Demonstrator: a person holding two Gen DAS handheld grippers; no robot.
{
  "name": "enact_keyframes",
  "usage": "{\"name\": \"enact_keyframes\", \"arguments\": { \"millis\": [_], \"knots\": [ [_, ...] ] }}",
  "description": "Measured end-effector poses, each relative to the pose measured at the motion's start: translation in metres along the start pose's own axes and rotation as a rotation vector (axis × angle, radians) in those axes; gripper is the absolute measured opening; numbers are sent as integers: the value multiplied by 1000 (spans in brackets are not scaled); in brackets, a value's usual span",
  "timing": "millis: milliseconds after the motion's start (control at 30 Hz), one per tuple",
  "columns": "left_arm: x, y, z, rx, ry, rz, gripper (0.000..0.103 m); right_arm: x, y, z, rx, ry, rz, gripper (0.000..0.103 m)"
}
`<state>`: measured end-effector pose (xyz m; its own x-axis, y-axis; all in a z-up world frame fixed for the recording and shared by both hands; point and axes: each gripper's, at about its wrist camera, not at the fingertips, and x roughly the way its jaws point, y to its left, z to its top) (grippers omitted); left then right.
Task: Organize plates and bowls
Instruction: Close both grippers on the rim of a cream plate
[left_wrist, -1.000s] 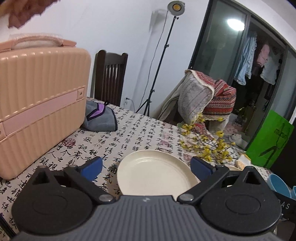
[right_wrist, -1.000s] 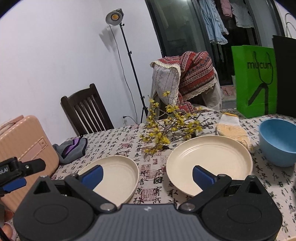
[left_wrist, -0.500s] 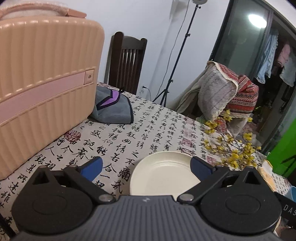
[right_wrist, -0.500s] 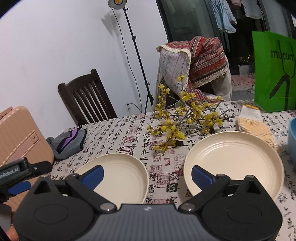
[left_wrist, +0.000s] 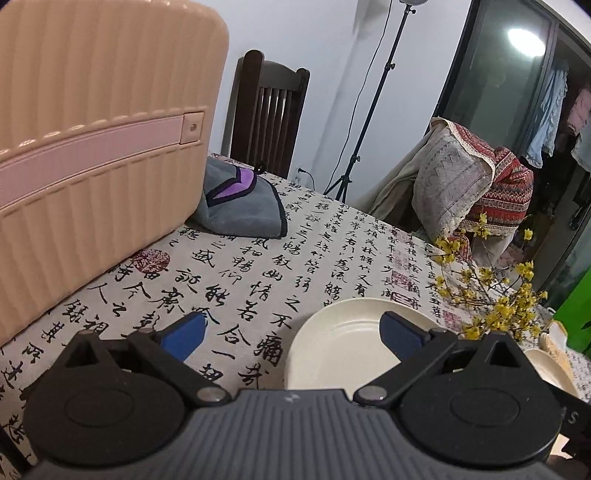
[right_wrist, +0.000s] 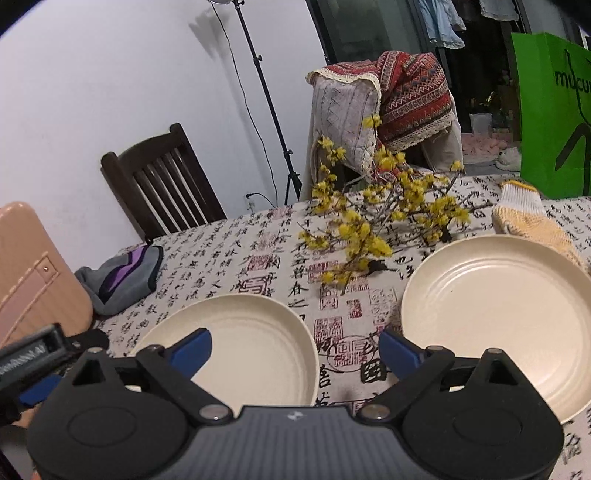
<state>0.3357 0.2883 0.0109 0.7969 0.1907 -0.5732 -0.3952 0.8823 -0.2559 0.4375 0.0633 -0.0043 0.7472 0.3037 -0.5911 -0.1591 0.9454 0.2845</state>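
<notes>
Two cream plates lie on the calligraphy-print tablecloth (right_wrist: 258, 251). The left plate (right_wrist: 255, 347) (left_wrist: 343, 347) sits just ahead of both grippers; the right plate (right_wrist: 498, 317) lies further right, and its rim (left_wrist: 546, 369) shows in the left wrist view. My left gripper (left_wrist: 291, 334) stands open above the cloth, its right finger over the left plate's near side. My right gripper (right_wrist: 295, 349) is wide and its jaws are closing; the left plate's right rim lies below the gap, and the pads touch nothing. The left gripper's body (right_wrist: 33, 365) shows at the far left of the right wrist view.
A pink suitcase (left_wrist: 92, 147) stands at the left. A grey and purple cloth (left_wrist: 243, 206) lies beside it. Yellow flower branches (right_wrist: 376, 221) lie between the plates, further back. A knitted glove (right_wrist: 528, 214), a green bag (right_wrist: 554, 110) and two chairs are beyond.
Both grippers have moved down and forward towards the table. In the left wrist view the left plate slid right. The blue bowl has left the right wrist view.
</notes>
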Motion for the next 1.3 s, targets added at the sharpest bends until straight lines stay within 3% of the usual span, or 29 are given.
{"name": "enact_keyframes", "arguments": {
  "millis": [233, 567, 733, 867, 1033, 1300],
  "knots": [
    [14, 1, -7, 5, 33, 8, 96, 14, 6, -8, -14, 2, -38, 87],
    [30, 4, -13, 14, 101, 17, 72, 30, 9, -15, -29, 25, -77, 55],
    [34, 6, -15, 9, 136, 4, 51, 35, 7, -16, -27, 36, -71, 45],
    [36, 5, -16, 12, 152, -5, 43, 37, 5, -16, -24, 44, -69, 34],
    [38, 2, -17, 20, 174, -32, 16, 39, 2, -14, -17, 60, -50, 20],
    [38, -1, -17, 45, 168, -19, 14, 38, 5, -13, -68, 85, -46, 15]
  ]
}}
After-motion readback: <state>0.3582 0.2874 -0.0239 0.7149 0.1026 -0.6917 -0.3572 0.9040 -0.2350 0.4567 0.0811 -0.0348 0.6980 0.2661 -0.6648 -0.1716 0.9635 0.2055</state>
